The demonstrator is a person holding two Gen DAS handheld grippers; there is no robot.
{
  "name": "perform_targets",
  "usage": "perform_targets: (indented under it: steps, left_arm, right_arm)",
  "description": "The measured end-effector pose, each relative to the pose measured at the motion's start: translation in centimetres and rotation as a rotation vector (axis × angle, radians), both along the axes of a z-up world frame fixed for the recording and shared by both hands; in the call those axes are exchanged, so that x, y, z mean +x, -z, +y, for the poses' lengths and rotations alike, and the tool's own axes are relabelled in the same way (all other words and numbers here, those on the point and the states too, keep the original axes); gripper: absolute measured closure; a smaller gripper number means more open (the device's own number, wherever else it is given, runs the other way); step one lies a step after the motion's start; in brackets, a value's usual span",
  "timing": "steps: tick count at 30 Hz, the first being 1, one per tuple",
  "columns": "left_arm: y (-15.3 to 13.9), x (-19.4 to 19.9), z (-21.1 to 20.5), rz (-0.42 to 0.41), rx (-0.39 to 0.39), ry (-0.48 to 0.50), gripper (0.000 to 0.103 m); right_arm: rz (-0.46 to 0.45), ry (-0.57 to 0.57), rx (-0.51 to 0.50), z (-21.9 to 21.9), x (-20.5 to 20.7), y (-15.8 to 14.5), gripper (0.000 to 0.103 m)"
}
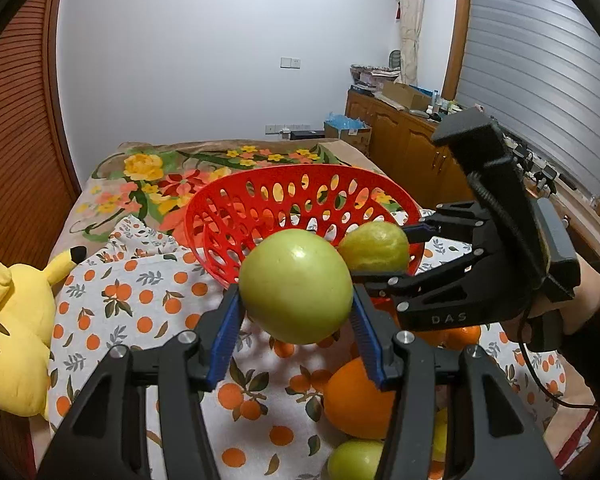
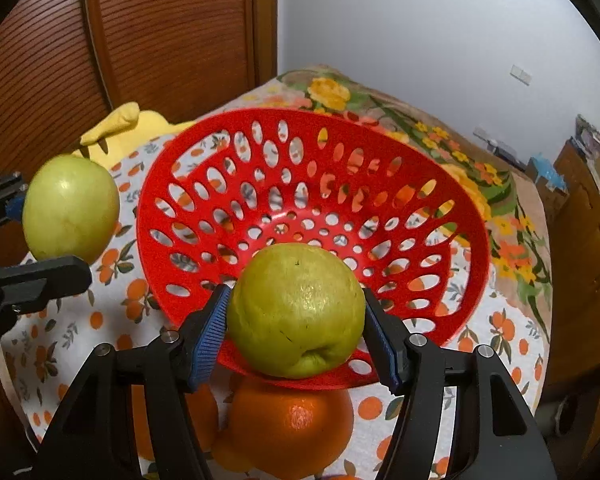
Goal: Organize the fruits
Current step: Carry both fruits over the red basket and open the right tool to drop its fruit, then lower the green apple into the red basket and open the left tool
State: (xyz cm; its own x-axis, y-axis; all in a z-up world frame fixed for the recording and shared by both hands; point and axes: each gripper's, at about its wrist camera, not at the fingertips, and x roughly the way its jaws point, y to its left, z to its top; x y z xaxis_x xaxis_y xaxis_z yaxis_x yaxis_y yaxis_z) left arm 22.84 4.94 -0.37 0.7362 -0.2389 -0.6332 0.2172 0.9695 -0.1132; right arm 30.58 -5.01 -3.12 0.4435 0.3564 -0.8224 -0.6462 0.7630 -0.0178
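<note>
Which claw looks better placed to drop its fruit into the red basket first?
The right claw, probably. Its fruit is at the basket's near rim, while the left claw holds its apple off to the basket's side.

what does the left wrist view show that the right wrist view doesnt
Only the left wrist view shows the window blind, the whole right claw from outside, and a small green fruit on the cloth below.

Only the right wrist view shows the inside bottom of the red basket, with no fruit in it, and the bumpy skin of the green fruit in the right claw.

Both show the basket, the smooth green apple gripped by the left claw, an orange, the yellow plush toy and the orange-print cloth.
</note>
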Motion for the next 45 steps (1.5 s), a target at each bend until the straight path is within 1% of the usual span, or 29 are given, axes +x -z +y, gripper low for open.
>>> perform_targets:
  steps: [3,8,13,18,23,31,38,42,45]
  left_arm:
    - [0.0,0.3,0.1,0.000,0.000,-0.002,0.051]
    - [0.0,0.9,0.4,0.001,-0.001,-0.005,0.051]
    - [0.1,1.4,0.6,0.003,0.000,-0.004,0.051]
    - [0.0,2.0,0.8,0.000,-0.003,-0.007,0.051]
    - [0.1,2.5,0.7,0.003,-0.005,0.000,0.051]
    - [0.9,3.7,-0.9,0.021,-0.003,0.039,0.050]
    - [1.9,4.6,-1.9,0.042,0.000,0.050,0.050]
    - [1.5,4.0,-2.4,0.013,-0.002,0.057,0.049]
    - [1.2,3.4,-2.6,-0.001,0.000,0.062,0.045]
  right_arm:
    - [-0.002,-0.020,-0.013,0.3,0.1,0.4,0.038]
    - [0.033,-0.015,-0.005,0.2,0.9,0.9,0.038]
    - [0.038,-0.021,-0.011,0.5,1.2,1.2,0.038]
    - [0.044,-0.011,0.038,0.0,1.8,0.6,0.038]
    - [0.015,0.018,0.093,-1.5,2.0,-0.7,0.037]
    - [-0.079,0.056,0.152,-4.2,-0.3,-3.0,0.037]
    - [-0.106,0.097,0.184,-6.3,-1.3,-3.8,0.037]
    - [-0.112,0.112,0.201,-7.0,-1.8,-4.1,0.037]
    - [-0.114,0.122,0.217,-7.7,-2.2,-4.1,0.037]
